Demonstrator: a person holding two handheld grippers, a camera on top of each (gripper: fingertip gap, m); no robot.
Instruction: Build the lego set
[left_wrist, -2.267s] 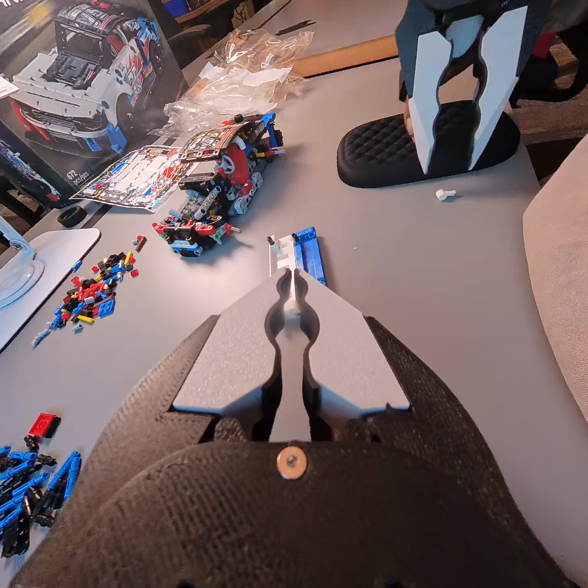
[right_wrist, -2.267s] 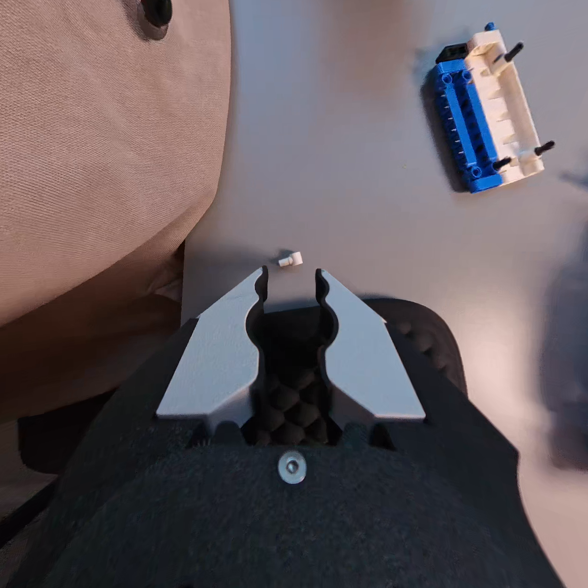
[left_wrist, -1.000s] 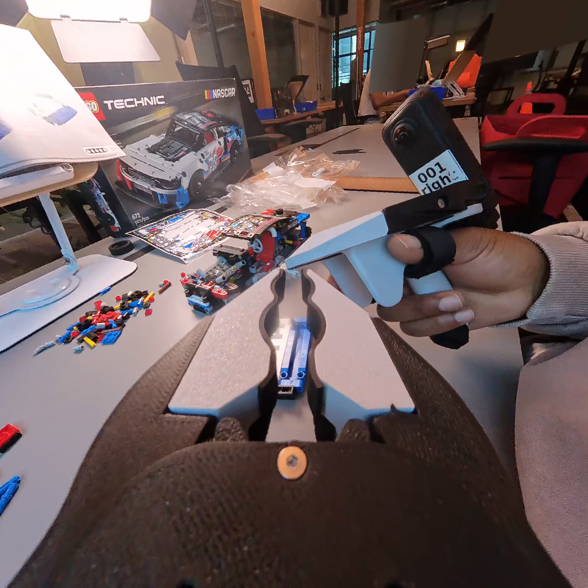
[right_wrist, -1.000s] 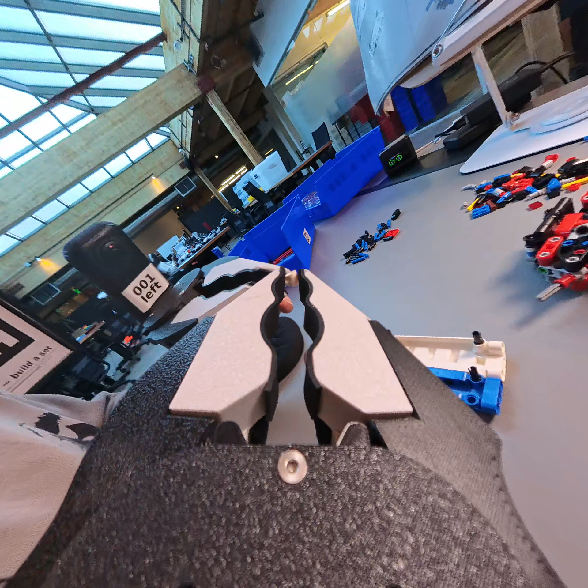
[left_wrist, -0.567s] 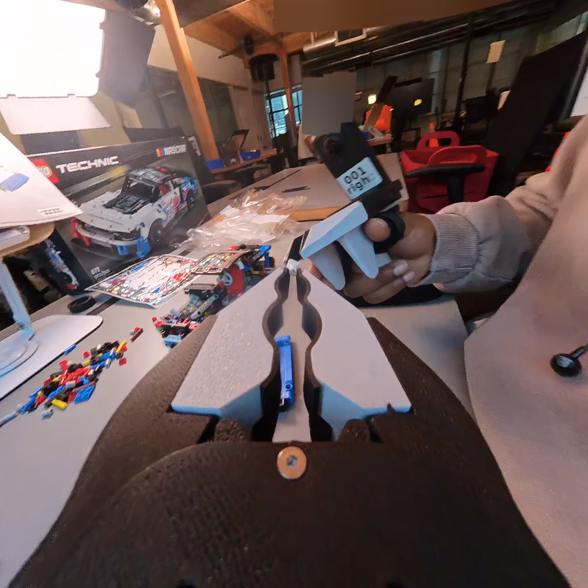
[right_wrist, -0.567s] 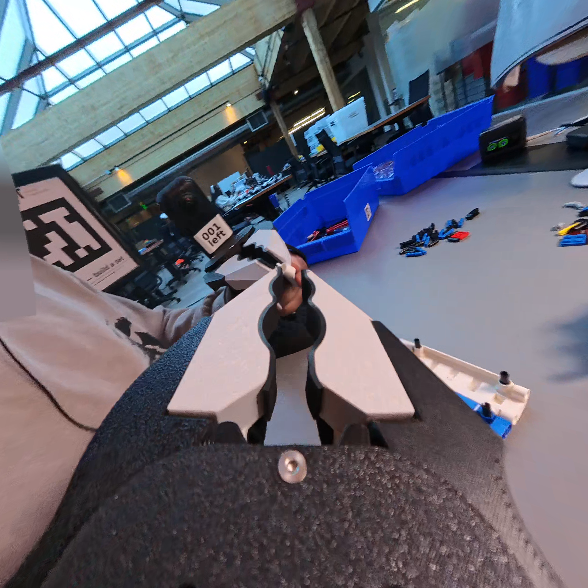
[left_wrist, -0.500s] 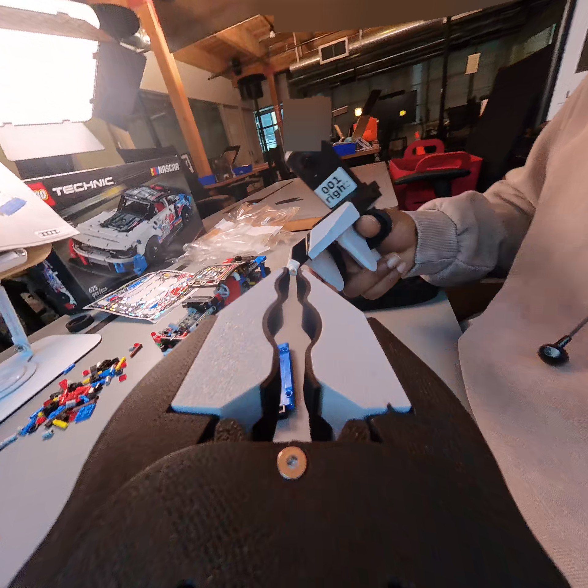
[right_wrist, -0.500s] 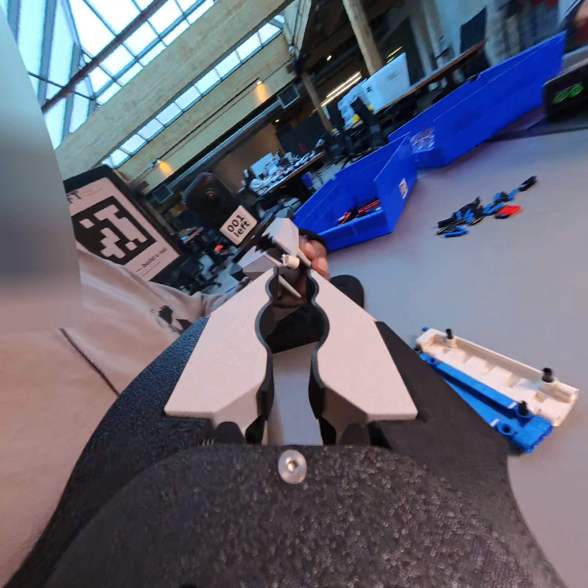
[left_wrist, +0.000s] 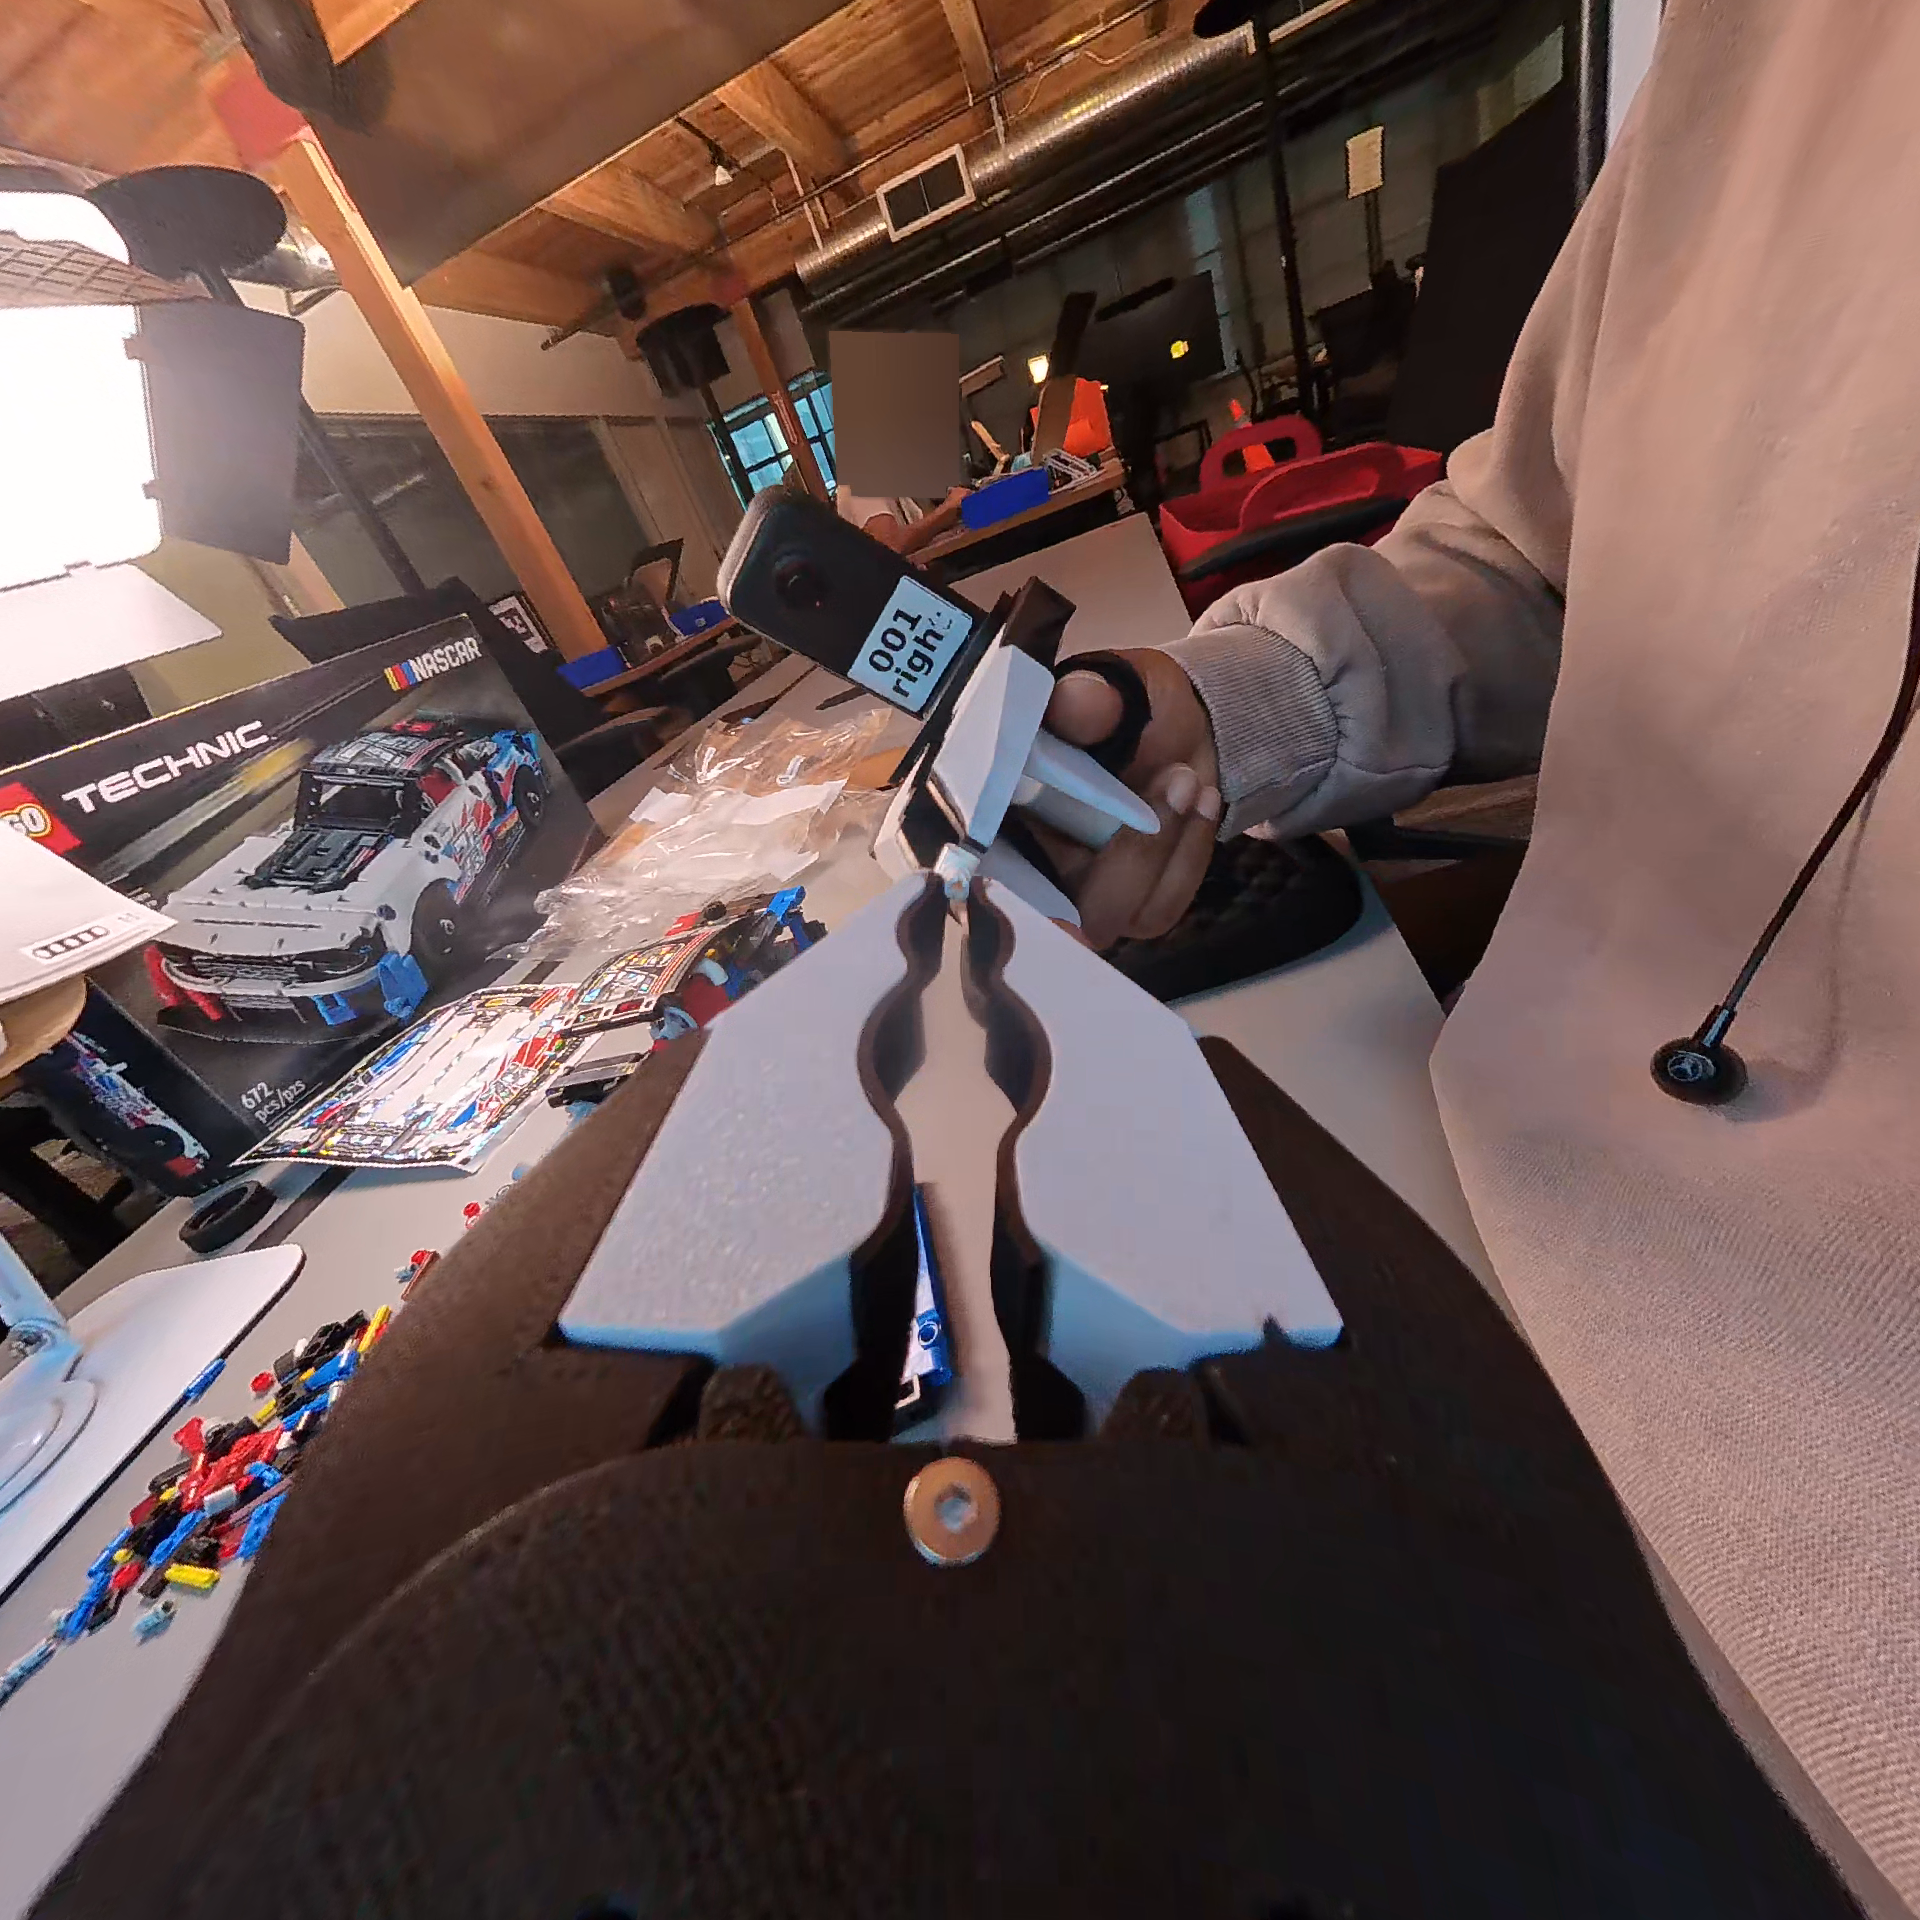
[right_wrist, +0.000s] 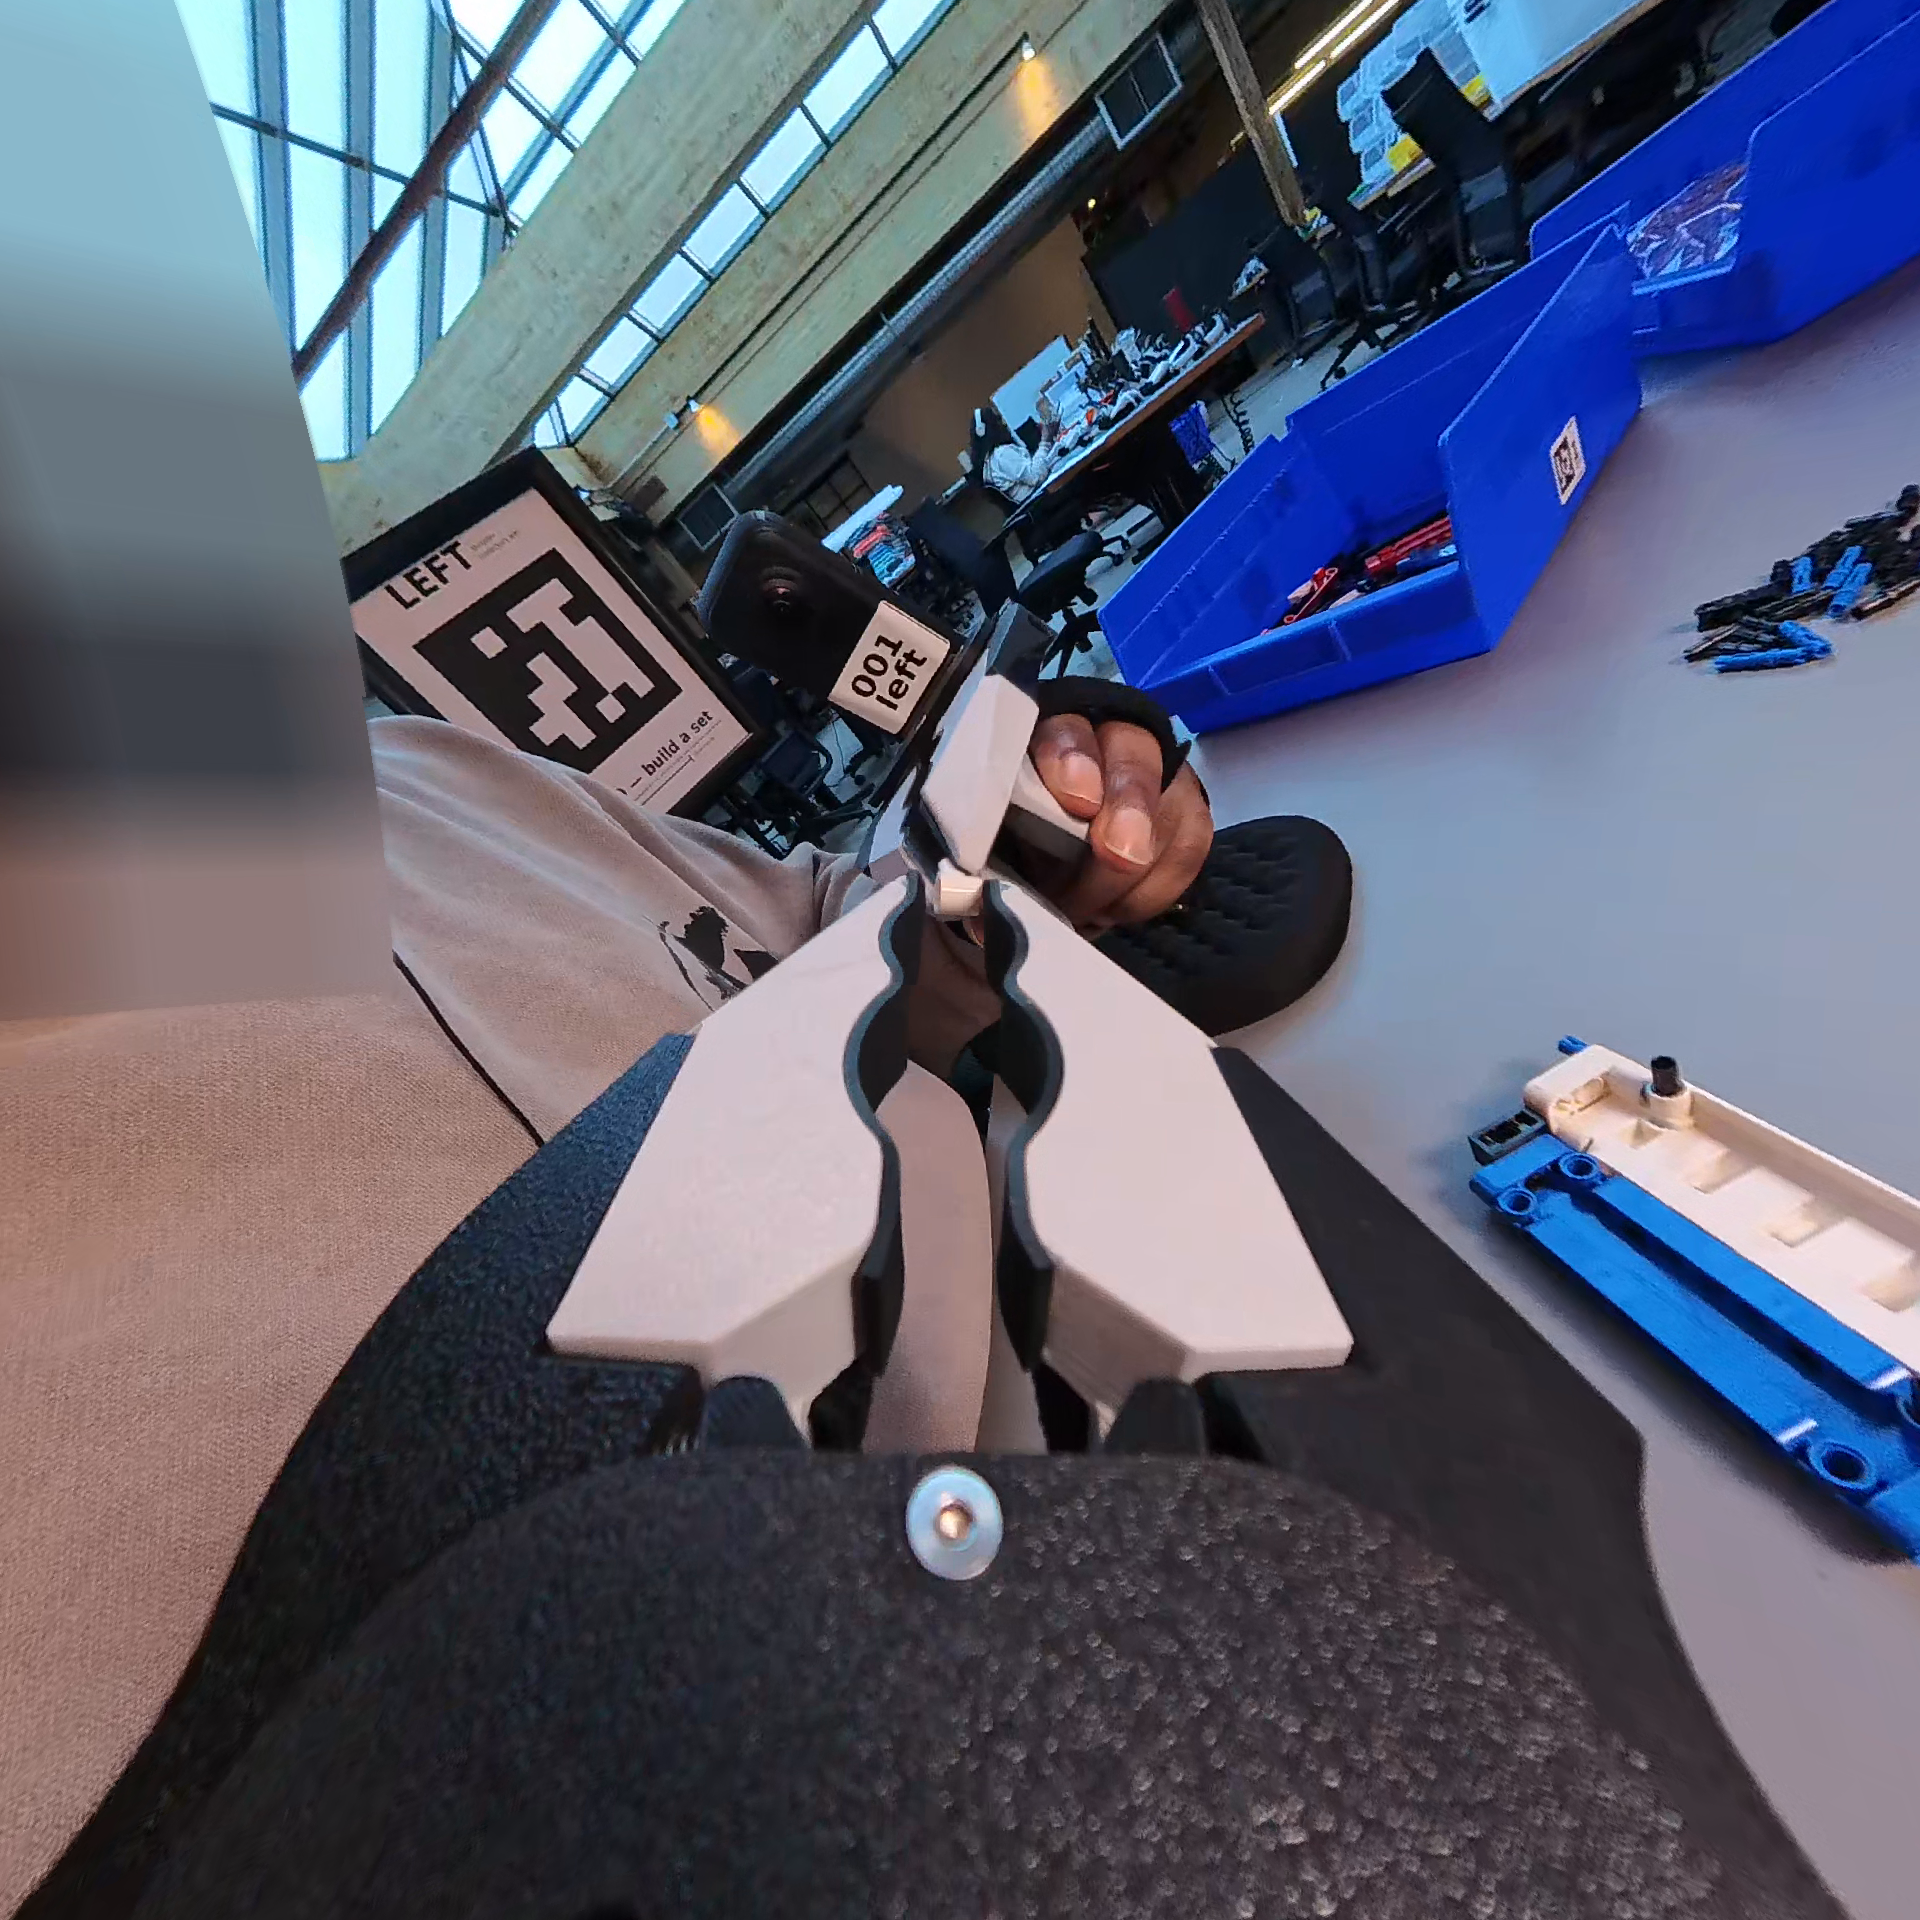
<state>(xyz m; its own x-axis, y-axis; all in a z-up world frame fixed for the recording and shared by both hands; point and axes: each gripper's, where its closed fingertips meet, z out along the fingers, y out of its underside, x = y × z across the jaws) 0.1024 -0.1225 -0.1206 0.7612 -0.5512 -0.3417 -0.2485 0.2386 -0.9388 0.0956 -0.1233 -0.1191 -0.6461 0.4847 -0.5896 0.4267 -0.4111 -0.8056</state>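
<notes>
Both grippers meet tip to tip above the desk (right_wrist: 1558, 935).
Right gripper (right_wrist: 954, 896) fingers pinch white peg (right_wrist: 956, 891); left gripper (left_wrist: 951, 902) fingers nearly closed, touching it; grip unclear.

Between your left jaws, only a sliver of the blue-and-white panel (left_wrist: 928, 1311) shows; right of your right jaws, the picture's edge crops it.

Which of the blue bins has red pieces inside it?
The nearer blue bin: red pieces lie on its floor. The farther blue bin holds bluish contents.
</notes>
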